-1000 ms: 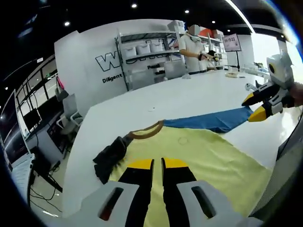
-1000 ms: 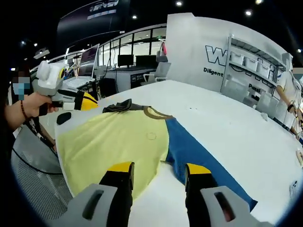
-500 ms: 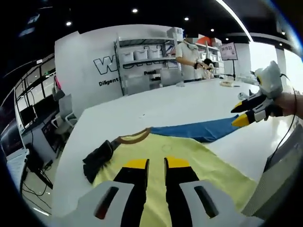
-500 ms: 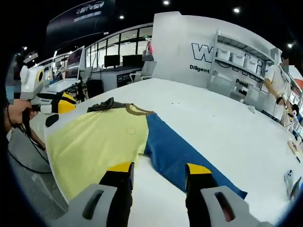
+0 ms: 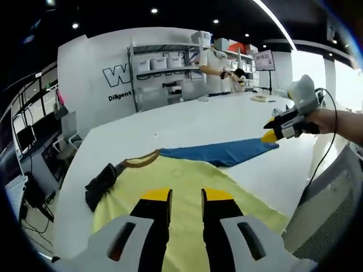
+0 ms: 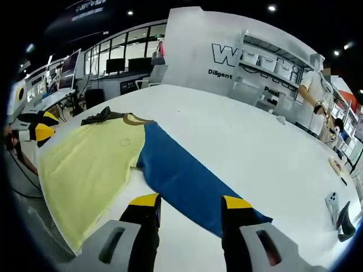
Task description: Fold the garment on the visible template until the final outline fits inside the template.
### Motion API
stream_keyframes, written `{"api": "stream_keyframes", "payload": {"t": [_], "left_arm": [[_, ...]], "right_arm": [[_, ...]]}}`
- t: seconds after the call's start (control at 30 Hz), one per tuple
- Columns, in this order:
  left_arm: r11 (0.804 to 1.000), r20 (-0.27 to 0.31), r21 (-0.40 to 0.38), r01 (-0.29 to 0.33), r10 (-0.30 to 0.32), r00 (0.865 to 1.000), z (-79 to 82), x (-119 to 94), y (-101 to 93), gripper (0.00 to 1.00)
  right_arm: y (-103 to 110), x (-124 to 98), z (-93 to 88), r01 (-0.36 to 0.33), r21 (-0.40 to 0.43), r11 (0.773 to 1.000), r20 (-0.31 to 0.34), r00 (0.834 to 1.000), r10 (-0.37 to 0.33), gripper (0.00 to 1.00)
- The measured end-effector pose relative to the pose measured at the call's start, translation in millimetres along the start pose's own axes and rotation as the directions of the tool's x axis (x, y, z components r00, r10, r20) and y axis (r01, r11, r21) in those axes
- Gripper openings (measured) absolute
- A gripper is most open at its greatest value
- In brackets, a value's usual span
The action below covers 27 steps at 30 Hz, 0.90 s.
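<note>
The garment lies flat on the white table (image 5: 227, 116): a yellow body (image 5: 187, 175), a long blue sleeve (image 5: 218, 152), a dark sleeve (image 5: 101, 182) bunched at the other side, and a brown collar (image 5: 142, 160). My left gripper (image 5: 187, 195) hovers over the yellow body, its jaws a little apart with nothing between them. My right gripper (image 6: 190, 201) stands open over the blue sleeve (image 6: 181, 175) near its cuff end. In the left gripper view a hand holds the right gripper (image 5: 272, 134) just above that cuff. The left gripper (image 6: 38, 128) sits beside the yellow body (image 6: 85, 164).
A metal shelf rack (image 5: 164, 79) with bins stands behind the table, and a person (image 5: 212, 65) works at its far end. A mesh chair back (image 5: 323, 209) is at the near right. Small objects (image 6: 336, 205) lie near the table's right end. Desks with monitors (image 6: 113, 73) stand further back.
My right gripper has moved along the blue sleeve away from the yellow body toward the cuff. The left gripper's jaws have parted slightly. The garment lies as before.
</note>
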<state>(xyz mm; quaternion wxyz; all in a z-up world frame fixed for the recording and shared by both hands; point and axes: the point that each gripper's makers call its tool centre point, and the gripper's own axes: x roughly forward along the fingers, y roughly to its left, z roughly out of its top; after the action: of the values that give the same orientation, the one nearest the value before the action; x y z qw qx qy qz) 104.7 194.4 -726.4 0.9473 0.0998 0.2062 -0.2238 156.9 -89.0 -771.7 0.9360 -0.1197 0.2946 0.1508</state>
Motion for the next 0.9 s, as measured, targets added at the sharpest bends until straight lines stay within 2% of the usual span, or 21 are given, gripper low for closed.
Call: {"api": "stream_keyframes", "payload": {"t": [0.1,0.17,0.23,0.27,0.33,0.47,0.5,0.63,0.73,0.9], "left_arm": [[1.0,-0.003,-0.006,0.011,-0.011,1.0,-0.7,-1,-3.0,0.18],[0.996,-0.043,-0.059,0.064,-0.067,0.997,-6.8,0,-14.3,0.18],[0.998,-0.038,-0.028,0.052,-0.054,0.998,-5.2,3,-14.4,0.19],[0.998,-0.041,-0.027,0.058,-0.059,0.997,-5.4,3,-16.1,0.2],[0.997,-0.031,-0.042,0.066,-0.067,0.997,-4.0,3,-18.0,0.2],[0.999,-0.043,-0.028,0.045,-0.046,0.998,-5.2,0,-15.0,0.18],[0.996,-0.056,-0.062,0.063,-0.067,0.996,-7.7,0,-17.0,0.19],[0.997,-0.045,-0.051,0.051,-0.053,0.998,-6.5,-2,-15.6,0.19],[0.995,-0.042,-0.081,0.05,-0.053,0.998,-7.2,-3,-16.6,0.18],[0.995,-0.043,-0.065,0.073,-0.076,0.996,-6.1,-3,-23.2,0.19]], "right_arm": [[-15,4,-11.0,0.049,-0.025,0.999,-0.036,0.998,-0.05,0.38],[-20,6,-13.3,0.054,-0.017,0.998,-0.037,0.998,-0.055,0.38],[-32,8,-20.7,0.076,0.068,0.995,-0.046,0.996,-0.073,0.37],[-36,9,-21.3,0.078,0.113,0.991,-0.037,0.997,-0.074,0.37],[-46,10,-30.6,0.092,0.185,0.979,-0.064,0.995,-0.081,0.37],[-63,11,-40.3,0.128,0.166,0.978,-0.087,0.99,-0.115,0.38],[-66,11,-41.6,0.126,0.182,0.975,-0.083,0.99,-0.112,0.38],[-76,17,-51.3,0.154,0.156,0.976,-0.124,0.983,-0.135,0.37],[-83,21,-58.0,0.164,0.178,0.97,-0.14,0.98,-0.14,0.37],[-96,26,-69.5,0.196,0.204,0.959,-0.163,0.973,-0.164,0.36]]}}
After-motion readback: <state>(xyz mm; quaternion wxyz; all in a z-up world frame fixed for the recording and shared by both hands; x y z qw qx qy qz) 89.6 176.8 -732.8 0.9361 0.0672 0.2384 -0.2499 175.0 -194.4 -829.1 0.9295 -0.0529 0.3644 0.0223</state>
